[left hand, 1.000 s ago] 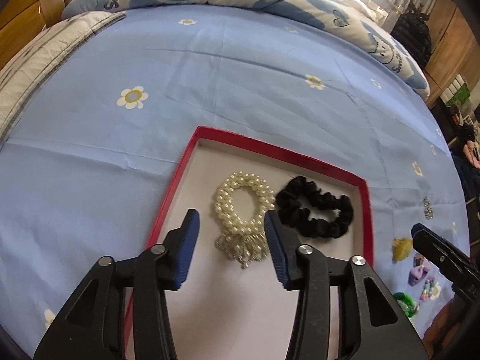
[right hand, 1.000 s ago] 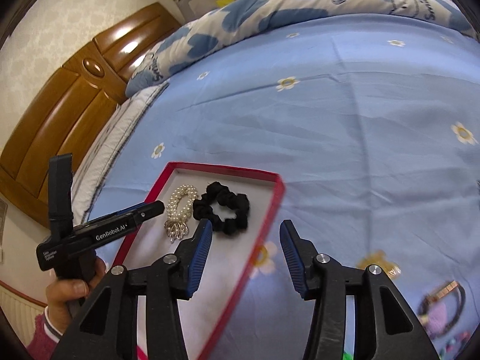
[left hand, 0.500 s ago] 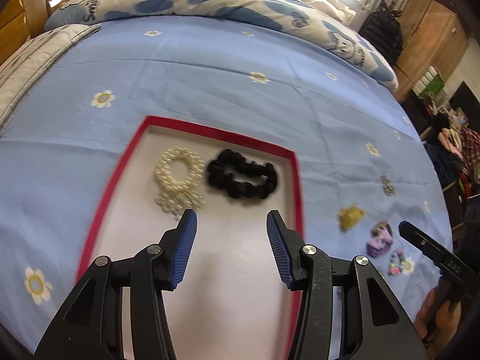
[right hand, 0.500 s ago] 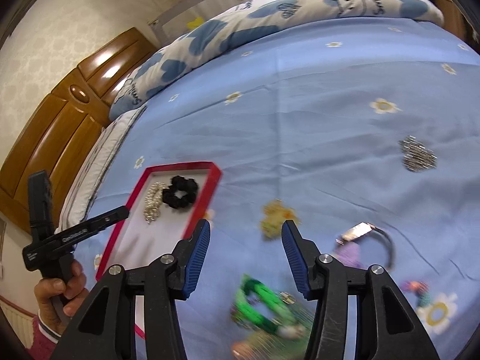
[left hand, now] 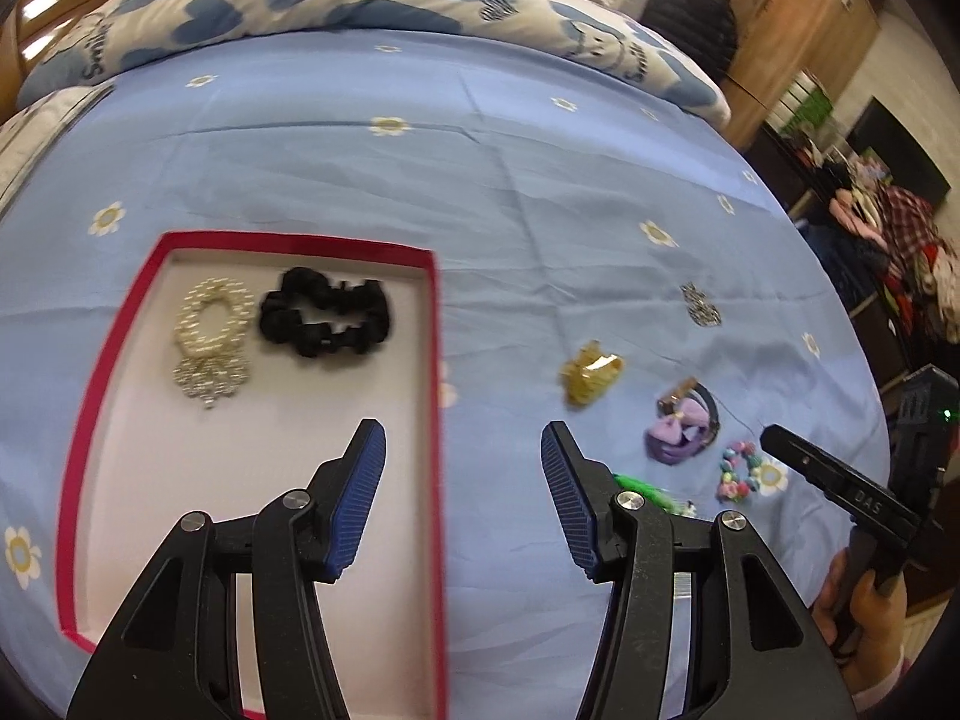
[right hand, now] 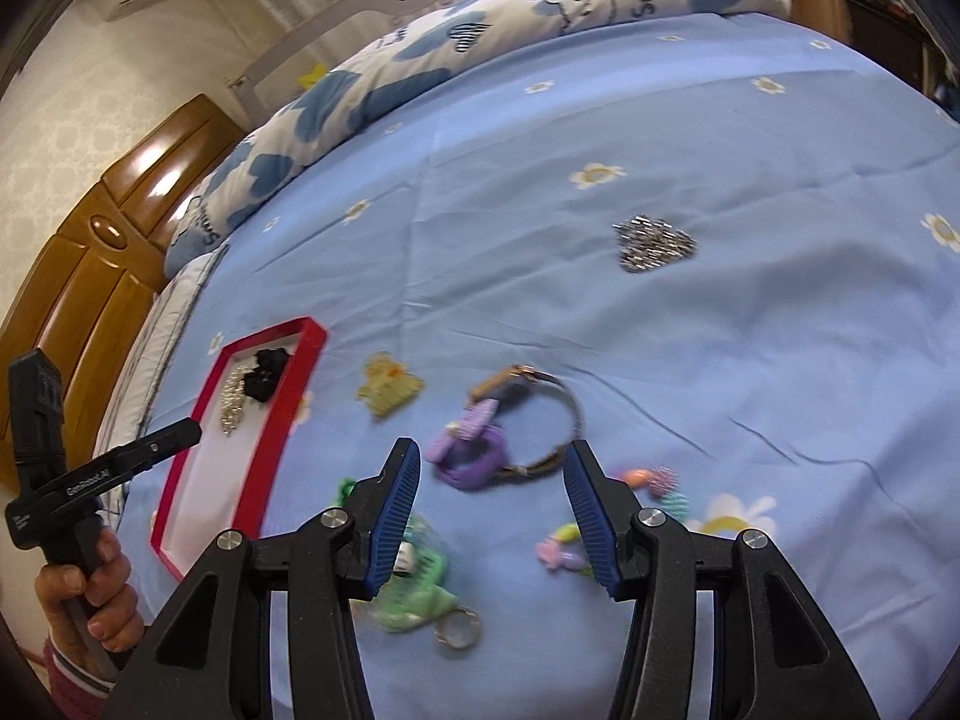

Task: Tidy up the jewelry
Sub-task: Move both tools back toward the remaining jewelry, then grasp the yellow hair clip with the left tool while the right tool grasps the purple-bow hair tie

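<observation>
Directly ahead of right gripper (right hand: 491, 495), jaws wide apart and empty: purple bow hair tie (right hand: 471, 450), just beyond the tips, long axis roughly crosswise. Nearer than left gripper (left hand: 461, 495), likewise spread and empty over red tray (left hand: 437, 360) edge. Tray contents: one pearl bracelet (left hand: 210, 324), one black scrunchie (left hand: 327, 318). Loose on bedsheet (right hand: 660, 120): six pieces.

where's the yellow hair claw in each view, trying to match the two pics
Left wrist view: the yellow hair claw lies on the blue sheet right of centre, just right of the red tray.
Right wrist view: the same claw is left of centre, blurred, again just right of the tray.
Shared landmark: the red tray holding the black scrunchie.
</observation>
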